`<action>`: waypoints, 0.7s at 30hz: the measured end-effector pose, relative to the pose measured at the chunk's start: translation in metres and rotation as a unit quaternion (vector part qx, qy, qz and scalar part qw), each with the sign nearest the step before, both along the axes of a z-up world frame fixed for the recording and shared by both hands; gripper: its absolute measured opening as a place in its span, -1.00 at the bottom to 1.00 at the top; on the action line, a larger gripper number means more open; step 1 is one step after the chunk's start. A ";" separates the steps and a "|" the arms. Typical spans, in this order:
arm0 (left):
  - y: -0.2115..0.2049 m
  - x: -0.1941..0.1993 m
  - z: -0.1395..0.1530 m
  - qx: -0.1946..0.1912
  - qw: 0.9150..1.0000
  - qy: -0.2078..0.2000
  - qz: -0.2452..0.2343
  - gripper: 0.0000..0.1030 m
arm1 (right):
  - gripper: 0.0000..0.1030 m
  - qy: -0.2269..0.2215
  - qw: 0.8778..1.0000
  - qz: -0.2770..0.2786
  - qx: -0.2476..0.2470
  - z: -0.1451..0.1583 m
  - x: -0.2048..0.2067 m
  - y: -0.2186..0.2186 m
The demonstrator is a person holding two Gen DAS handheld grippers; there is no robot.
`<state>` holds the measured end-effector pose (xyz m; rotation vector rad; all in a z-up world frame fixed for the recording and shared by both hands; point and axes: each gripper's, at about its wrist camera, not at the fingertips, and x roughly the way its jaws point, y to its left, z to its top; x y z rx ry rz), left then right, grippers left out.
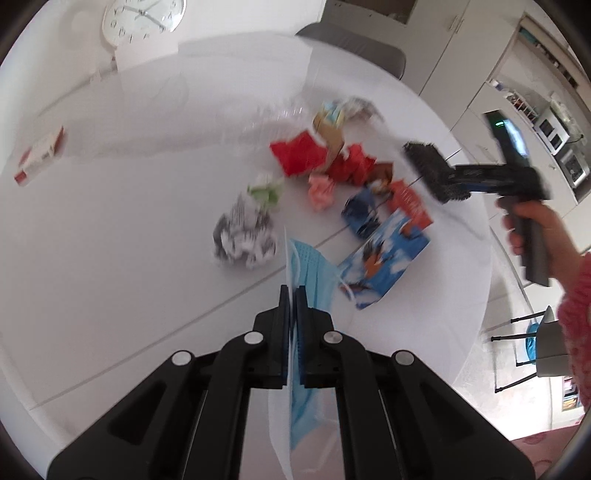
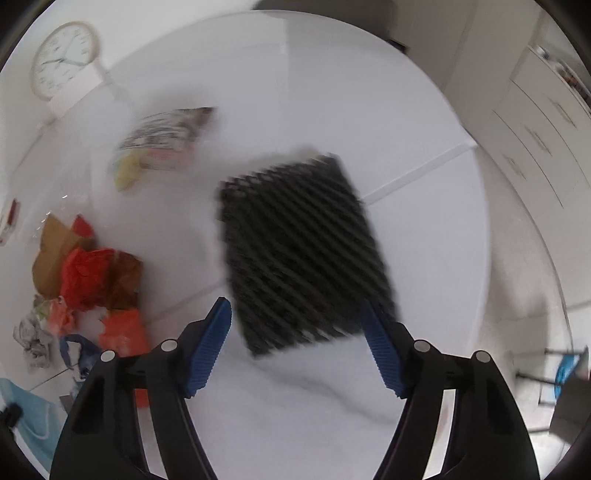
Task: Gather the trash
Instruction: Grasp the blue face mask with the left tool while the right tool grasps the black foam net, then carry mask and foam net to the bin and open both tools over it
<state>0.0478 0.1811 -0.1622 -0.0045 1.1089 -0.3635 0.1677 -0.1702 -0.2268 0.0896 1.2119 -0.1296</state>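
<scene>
Face mask: a light blue face mask (image 1: 308, 273) is clamped between the fingers of the left tool (image 1: 293, 295); it sticks out ahead of them and hangs down behind, above the near side of the white desk (image 1: 110, 258).
Left tool: fingers pressed together on the mask, held above the desk.
Black mesh piece: a dark, ribbed mesh piece (image 2: 304, 251) sits ahead of the right tool (image 2: 297, 317), between its fingers; blur hides whether they touch it.
Right tool: blue-padded fingers (image 2: 207, 350) spread wide apart; a hand (image 1: 532, 229) holds its grip.
Trash pile: in the middle of the desk, red crumpled paper (image 1: 299, 153), a brown cardboard scrap (image 1: 330, 138), a pink wad (image 1: 320, 190), a black-and-white crumpled sheet (image 1: 243, 236) and a blue printed wrapper (image 1: 384, 262), close together, some touching.
Farther out: a small red and white box (image 1: 38, 155) lies well apart by the desk's left edge.
Wall: a white clock (image 1: 142, 18) beyond the desk.
</scene>
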 end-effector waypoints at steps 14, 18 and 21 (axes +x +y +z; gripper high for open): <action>-0.047 0.015 0.057 -0.028 0.995 -0.055 -0.084 -0.94 | -0.77 -0.032 0.999 -0.019 0.034 0.019 -0.021 -0.013; -0.078 0.011 0.069 -0.033 0.988 -0.069 -0.133 -0.94 | -0.76 -0.067 0.993 -0.058 0.079 0.063 -0.095 -0.038; -0.108 0.007 0.078 -0.058 0.981 -0.062 -0.174 -0.94 | -0.76 -0.064 0.992 -0.083 0.069 0.076 -0.164 -0.059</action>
